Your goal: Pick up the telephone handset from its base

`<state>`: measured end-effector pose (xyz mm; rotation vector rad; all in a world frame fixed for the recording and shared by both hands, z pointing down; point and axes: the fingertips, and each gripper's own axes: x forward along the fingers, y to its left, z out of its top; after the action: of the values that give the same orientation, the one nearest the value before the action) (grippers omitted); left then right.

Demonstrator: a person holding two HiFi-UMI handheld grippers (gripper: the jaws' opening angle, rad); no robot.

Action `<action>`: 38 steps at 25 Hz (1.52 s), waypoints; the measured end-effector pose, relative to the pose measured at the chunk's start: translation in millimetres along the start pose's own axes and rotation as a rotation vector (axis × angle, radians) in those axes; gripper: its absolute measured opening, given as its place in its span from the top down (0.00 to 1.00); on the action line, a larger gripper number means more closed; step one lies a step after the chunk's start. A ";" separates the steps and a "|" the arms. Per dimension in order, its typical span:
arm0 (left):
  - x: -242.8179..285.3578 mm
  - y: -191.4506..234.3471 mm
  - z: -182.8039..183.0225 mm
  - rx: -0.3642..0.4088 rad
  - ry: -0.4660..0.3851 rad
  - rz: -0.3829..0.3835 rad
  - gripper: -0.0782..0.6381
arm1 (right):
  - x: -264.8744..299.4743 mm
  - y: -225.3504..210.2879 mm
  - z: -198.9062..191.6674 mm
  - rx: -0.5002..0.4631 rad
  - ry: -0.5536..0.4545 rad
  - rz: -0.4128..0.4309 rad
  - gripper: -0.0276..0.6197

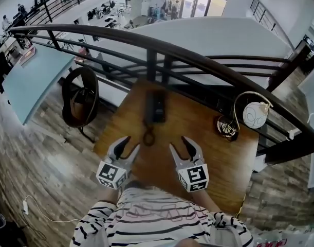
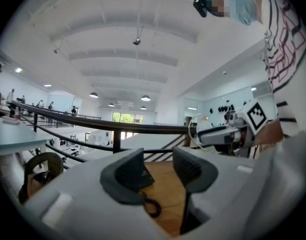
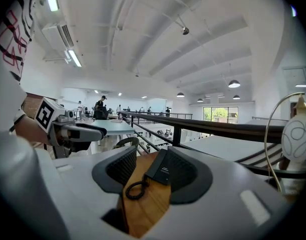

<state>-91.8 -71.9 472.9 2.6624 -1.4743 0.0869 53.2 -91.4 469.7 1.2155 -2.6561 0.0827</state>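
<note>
- The phone [image 1: 155,107] sits on the wooden desk [image 1: 221,161] near the far edge, right by the railing [image 1: 198,60]. It's dark and small in the head view. The handset looks like it's lying on the base, but I can't really tell the two apart.
- A curly cord [image 1: 148,135] loops out of the phone's near end and lies on the desk, toward the person.
- The left gripper [image 1: 131,144] is over the near part of the desk with its jaws wide apart. Nothing is in them: its own view just shows bare wood between the jaws, with the phone partly hidden behind the left one. It's short of the phone and not touching it.
- The right gripper [image 1: 179,144] is just beside the left one and looks much the same, jaws open and empty. In its own view the phone and cord show in the gap between the jaws but farther off, so there's no contact.
- The cord's loop lies roughly between the two grippers' tips in the head view, a bit beyond them.
- A lamp [image 1: 256,115] with a white globe and a curved gold arm stands on the right side of the desk, well apart from the phone.
- A round chair [image 1: 79,96] stands on the floor left of the desk.
</note>
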 end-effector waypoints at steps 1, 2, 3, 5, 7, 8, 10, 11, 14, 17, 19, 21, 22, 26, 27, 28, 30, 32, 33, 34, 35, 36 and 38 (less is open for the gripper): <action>5.3 0.8 -0.9 0.001 0.007 0.006 0.64 | 4.3 -5.2 -2.3 -0.006 0.004 0.009 0.68; 9.5 2.8 -1.9 0.001 0.014 0.012 0.64 | 9.3 -9.4 -4.7 -0.011 0.010 0.017 0.68; 13.0 5.9 -2.9 0.001 0.020 0.019 0.64 | 14.7 -12.7 -6.8 -0.014 0.014 0.024 0.68; 19.6 14.6 -4.8 -0.002 0.033 0.031 0.64 | 26.0 -17.6 -9.3 -0.011 0.017 0.035 0.68; 27.5 25.0 -6.5 -0.010 0.044 0.034 0.64 | 37.9 -21.3 -11.6 -0.005 0.022 0.039 0.68; 32.4 30.8 -7.6 -0.014 0.048 0.033 0.64 | 44.5 -22.5 -12.6 -0.005 0.025 0.041 0.68; 45.2 44.1 -9.4 -0.022 0.052 0.024 0.64 | 59.8 -24.5 -13.7 -0.014 0.035 0.044 0.68; 52.7 50.8 -9.9 -0.030 0.054 0.015 0.64 | 67.6 -25.6 -14.1 -0.021 0.040 0.041 0.68; 76.5 70.7 -11.6 -0.047 0.069 -0.024 0.64 | 90.1 -30.1 -14.2 -0.034 0.054 0.016 0.68; 102.4 92.0 -14.3 -0.059 0.081 -0.058 0.64 | 114.7 -37.8 -14.8 -0.036 0.063 -0.010 0.68; 120.1 102.5 -18.7 -0.067 0.087 -0.081 0.64 | 129.8 -45.9 -18.5 -0.040 0.077 -0.024 0.68; 136.2 112.5 -23.6 -0.073 0.097 -0.103 0.64 | 145.2 -52.4 -22.9 -0.043 0.095 -0.030 0.68; 143.4 118.3 -25.5 -0.077 0.100 -0.111 0.64 | 153.4 -54.7 -25.3 -0.046 0.105 -0.031 0.68; 167.1 140.6 -33.0 -0.100 0.104 -0.131 0.64 | 183.3 -63.1 -37.1 -0.048 0.144 -0.031 0.68; 172.3 145.1 -36.1 -0.107 0.109 -0.134 0.64 | 189.4 -65.6 -40.5 -0.048 0.154 -0.031 0.68; 177.2 150.1 -39.6 -0.114 0.115 -0.135 0.64 | 195.6 -67.9 -43.8 -0.050 0.162 -0.029 0.68; 186.0 162.8 -47.5 -0.128 0.131 -0.133 0.64 | 208.8 -71.6 -49.4 -0.055 0.178 -0.025 0.68; 195.0 175.5 -56.5 -0.142 0.152 -0.135 0.64 | 222.0 -74.8 -54.8 -0.058 0.187 -0.018 0.68; 200.3 180.3 -61.2 -0.149 0.162 -0.140 0.64 | 227.9 -76.9 -58.2 -0.060 0.192 -0.014 0.68; 206.2 183.6 -65.9 -0.156 0.171 -0.147 0.64 | 233.3 -79.5 -62.3 -0.065 0.197 -0.010 0.68; 212.4 185.9 -70.6 -0.163 0.179 -0.153 0.64 | 238.0 -82.3 -66.9 -0.071 0.204 -0.005 0.68; 218.8 187.3 -75.4 -0.172 0.185 -0.158 0.64 | 242.4 -85.1 -72.0 -0.078 0.213 -0.001 0.68; 231.0 188.3 -86.4 -0.190 0.201 -0.168 0.64 | 250.4 -89.2 -82.7 -0.085 0.231 0.008 0.68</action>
<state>-129.1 -356.0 591.9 2.5270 -1.1357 0.1861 -23.9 -323.8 602.1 1.0964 -2.4395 0.1034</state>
